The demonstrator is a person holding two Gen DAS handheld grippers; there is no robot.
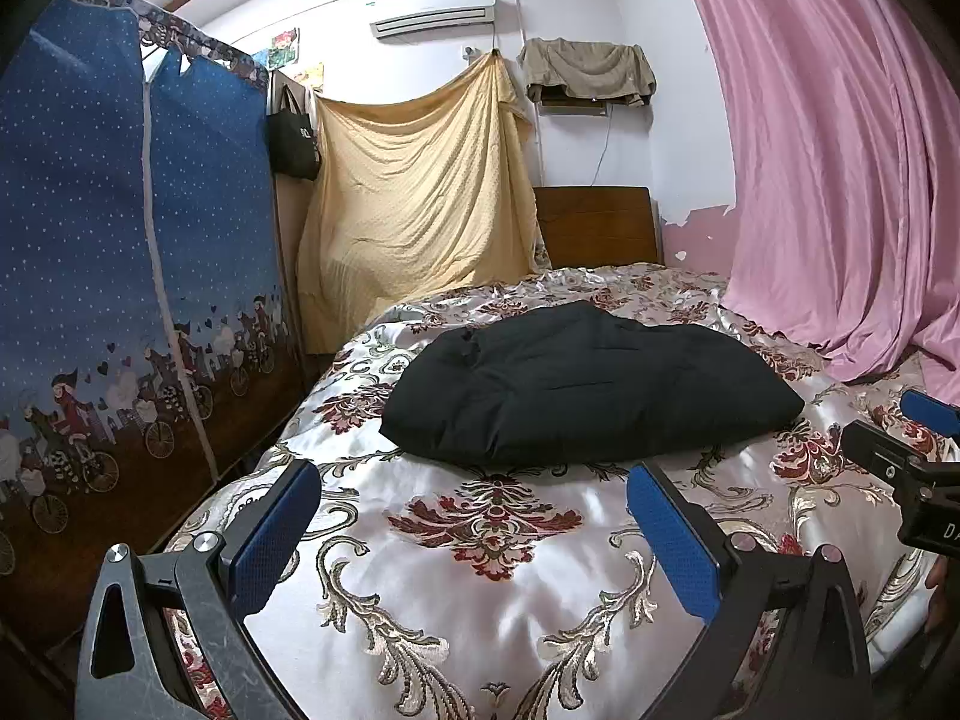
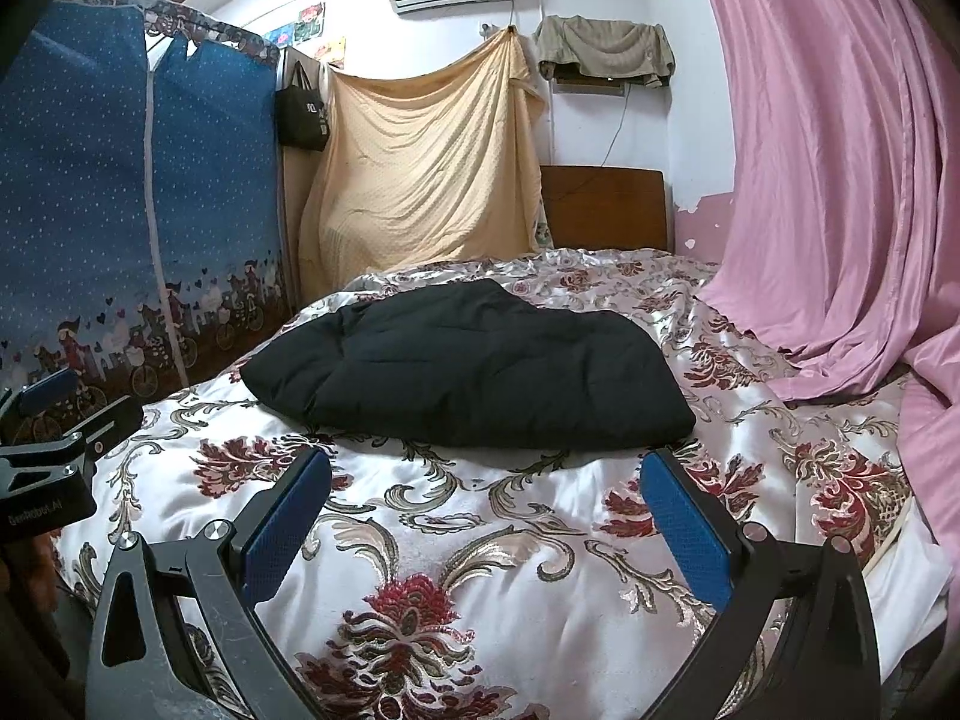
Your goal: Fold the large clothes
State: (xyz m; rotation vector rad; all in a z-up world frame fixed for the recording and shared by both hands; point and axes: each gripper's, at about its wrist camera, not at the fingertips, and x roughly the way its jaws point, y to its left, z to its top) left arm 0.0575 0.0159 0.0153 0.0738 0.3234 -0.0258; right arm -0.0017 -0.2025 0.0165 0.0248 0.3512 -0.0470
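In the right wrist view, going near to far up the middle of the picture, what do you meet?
Right gripper, open and empty → flowered bedspread → folded black garment → wooden headboard → cloth-draped box on the wall.

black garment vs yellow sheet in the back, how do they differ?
The black garment lies bundled on the floral bedspread; the yellow sheet hangs spread out from a wall hook. The garment looks puffy and quilted; the sheet is thin and draped in folds. Both are plain, single-coloured fabric, and neither gripper touches them.
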